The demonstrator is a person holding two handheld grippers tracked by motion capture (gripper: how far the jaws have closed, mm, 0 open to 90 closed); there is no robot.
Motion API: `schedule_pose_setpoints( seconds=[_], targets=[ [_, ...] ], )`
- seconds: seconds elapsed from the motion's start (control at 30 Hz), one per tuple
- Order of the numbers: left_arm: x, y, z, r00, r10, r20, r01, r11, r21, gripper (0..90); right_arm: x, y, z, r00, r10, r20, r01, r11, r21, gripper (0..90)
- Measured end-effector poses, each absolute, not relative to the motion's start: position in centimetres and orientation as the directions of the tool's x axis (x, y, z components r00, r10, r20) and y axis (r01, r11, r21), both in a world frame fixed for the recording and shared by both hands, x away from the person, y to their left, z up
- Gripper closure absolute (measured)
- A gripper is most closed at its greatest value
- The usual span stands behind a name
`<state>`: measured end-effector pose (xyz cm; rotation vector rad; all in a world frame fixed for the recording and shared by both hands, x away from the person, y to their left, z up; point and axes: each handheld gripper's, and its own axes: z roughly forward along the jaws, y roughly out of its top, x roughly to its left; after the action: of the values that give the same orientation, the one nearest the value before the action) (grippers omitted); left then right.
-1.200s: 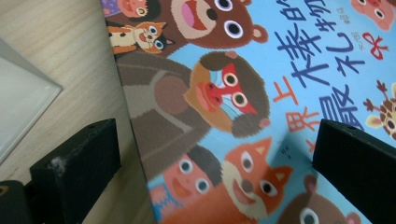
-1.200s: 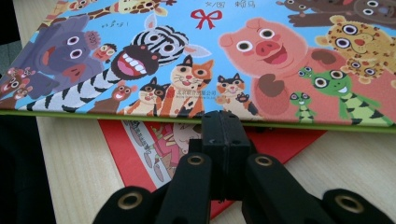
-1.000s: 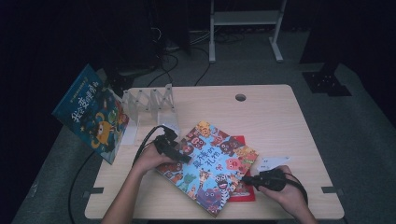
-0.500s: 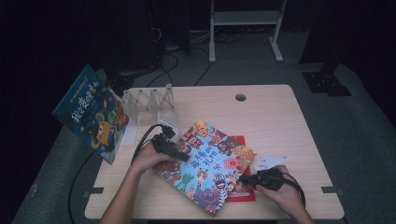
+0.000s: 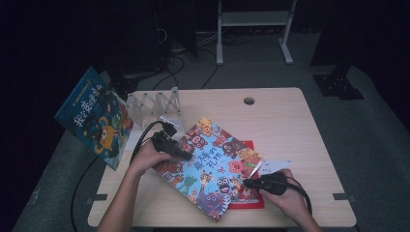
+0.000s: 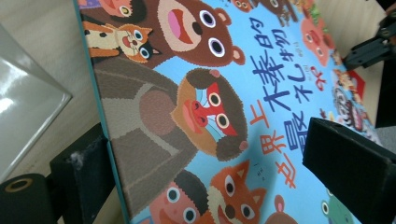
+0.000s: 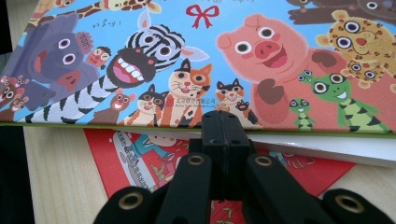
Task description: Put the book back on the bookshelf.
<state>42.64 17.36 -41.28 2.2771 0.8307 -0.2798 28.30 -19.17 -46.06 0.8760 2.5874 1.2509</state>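
Blue book [image 5: 212,169]: lies slantwise on the table [image 5: 290,125], front-centre, cover up; its near corner reaches close to the table's front edge.
Red book [image 5: 246,198]: under the blue book, poking out at its right and near side.
Left gripper [image 5: 181,153]: at the blue book's left edge; in the left gripper view one jaw sits under the edge and the other over the cover [image 6: 196,107], so it straddles the edge, jaws apart; whether they press the cover I cannot tell.
Right gripper [image 5: 247,182]: at the blue book's near-right edge; in the right gripper view its jaws are closed together, tips against the cover's rim [image 7: 224,119], over the red book [image 7: 135,158]. Nothing is between them.
Hands: left hand [image 5: 145,157] comes in from the lower left, forearm slanting up to the book; right hand [image 5: 285,193] comes in from the lower right, knuckles near the front edge.
Open room: far-right half of the table is bare wood with a cable hole [image 5: 249,101]; a white card [image 5: 273,166] lies just right of the books.
Left side: a clear rack [image 5: 154,104] stands at the far-left corner; a second blue book [image 5: 94,116] leans off the table's left edge.
Views: the right gripper view shows the blue book's white page block above the red book; the high view shows the whole layout.
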Motion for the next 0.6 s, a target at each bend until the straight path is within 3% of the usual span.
schedule_pose_setpoints(
  seconds=[0.43, 0.6],
  targets=[
    [42.9, 17.8, -37.5, 0.800, 0.466, -0.378, 0.597, -0.561, 0.573, 15.7, 29.0, -18.4, -45.9, -0.822, 0.556, 0.121, 0.446, 0.498, 0.743, 89.5],
    [43.0, 17.8, -36.0, 0.807, 0.457, -0.373, 0.588, -0.561, 0.583, 24.1, 29.2, -18.2, -45.7, -0.819, 0.557, 0.134, 0.462, 0.503, 0.730, 89.5]
  ],
)
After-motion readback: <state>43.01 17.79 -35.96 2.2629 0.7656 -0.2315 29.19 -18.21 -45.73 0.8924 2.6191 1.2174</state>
